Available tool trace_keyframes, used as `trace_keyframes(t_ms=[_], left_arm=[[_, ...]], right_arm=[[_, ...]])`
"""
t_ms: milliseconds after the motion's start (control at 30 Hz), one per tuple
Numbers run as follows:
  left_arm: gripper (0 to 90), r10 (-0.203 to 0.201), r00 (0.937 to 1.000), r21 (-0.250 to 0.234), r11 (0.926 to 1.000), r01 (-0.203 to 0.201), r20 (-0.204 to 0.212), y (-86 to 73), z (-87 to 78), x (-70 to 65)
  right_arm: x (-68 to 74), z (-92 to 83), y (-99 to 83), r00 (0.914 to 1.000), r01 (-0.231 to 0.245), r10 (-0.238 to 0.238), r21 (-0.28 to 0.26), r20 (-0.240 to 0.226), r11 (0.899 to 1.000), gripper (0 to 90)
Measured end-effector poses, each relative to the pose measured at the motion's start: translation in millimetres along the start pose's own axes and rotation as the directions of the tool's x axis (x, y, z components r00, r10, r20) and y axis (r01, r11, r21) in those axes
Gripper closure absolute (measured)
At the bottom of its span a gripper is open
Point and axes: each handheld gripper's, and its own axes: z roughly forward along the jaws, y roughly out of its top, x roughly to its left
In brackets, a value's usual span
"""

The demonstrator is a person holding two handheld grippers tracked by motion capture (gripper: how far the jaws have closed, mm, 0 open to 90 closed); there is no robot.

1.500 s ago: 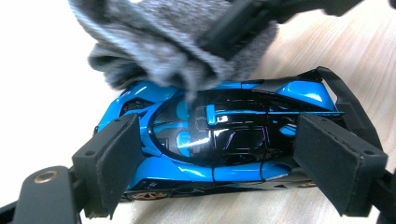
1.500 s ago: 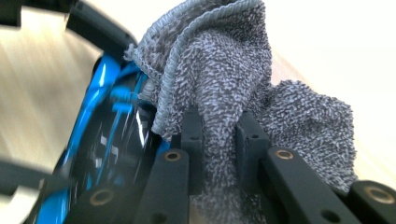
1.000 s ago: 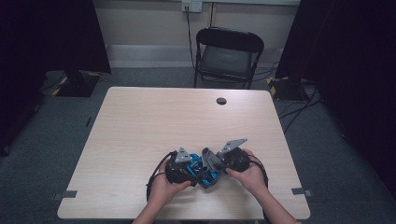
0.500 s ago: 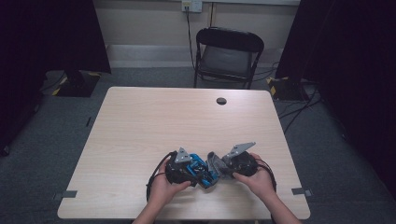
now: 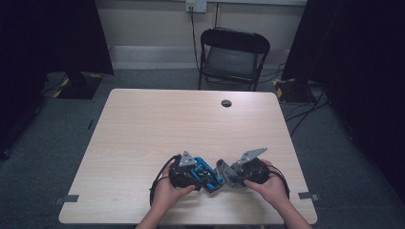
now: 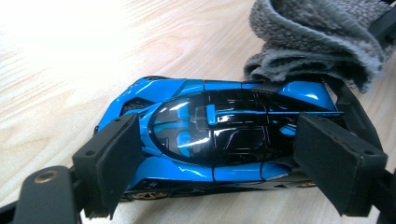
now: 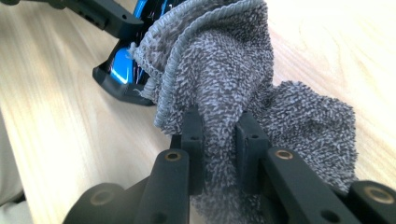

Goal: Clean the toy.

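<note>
On the left, the left tool (image 5: 206,177) holds a blue toy car (image 6: 215,135). Its two black pads sit at the front and back ends of the car, and they look pressed against it, though the exact touch is a bit hard to see. The car sits on the wooden counter (image 5: 157,124), near the edge closest to the person.

In the middle, a grey cloth (image 7: 219,84) rests on one end of the car. In the left gripper view the cloth (image 6: 322,42) is bunched up and touching the blue body there.

On the right, the right tool (image 7: 219,135) is clenched tight on the cloth, with a fold of it squeezed between the two jaws. The rest of the cloth hangs loose and fluffy around them.

The job in hand looks like wiping the car clean. To do it well, the left tool should keep the car steady so it cannot roll or slip. The right tool should rub the cloth gently along the shiny top, from one end to the other. It should press softly, because a hard push could knock the car out of the grip. The loose part of the cloth should stay flat on the car, not snag on the left tool's pads.
</note>
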Motion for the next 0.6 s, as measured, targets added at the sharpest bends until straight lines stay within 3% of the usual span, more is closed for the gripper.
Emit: trace_keyframes(t_ms=[67,267,600], left_arm=[[15.4,-0.001,1.0,-0.001,1.0,0.001,-0.001,-0.1,0.0,0.2],[15.6,-0.004,1.0,-0.007,1.0,0.004,0.001,-0.7,-0.1,0.1],[15.6,0.0,1.0,-0.016,0.9999,0.0,0.003,-2.0,-0.1,0.7]], right_arm=[[-0.9,-2.6,-1.2,1.0,-0.002,0.002,0.0,-0.003,1.0,77.6],[-14.1,-11.9,13.1,0.9967,-0.032,0.036,-0.053,0.073,0.998,77.6],[-13.4,57.2,75.5,0.9866,-0.022,0.034,-0.072,0.159,0.997,77.1]])
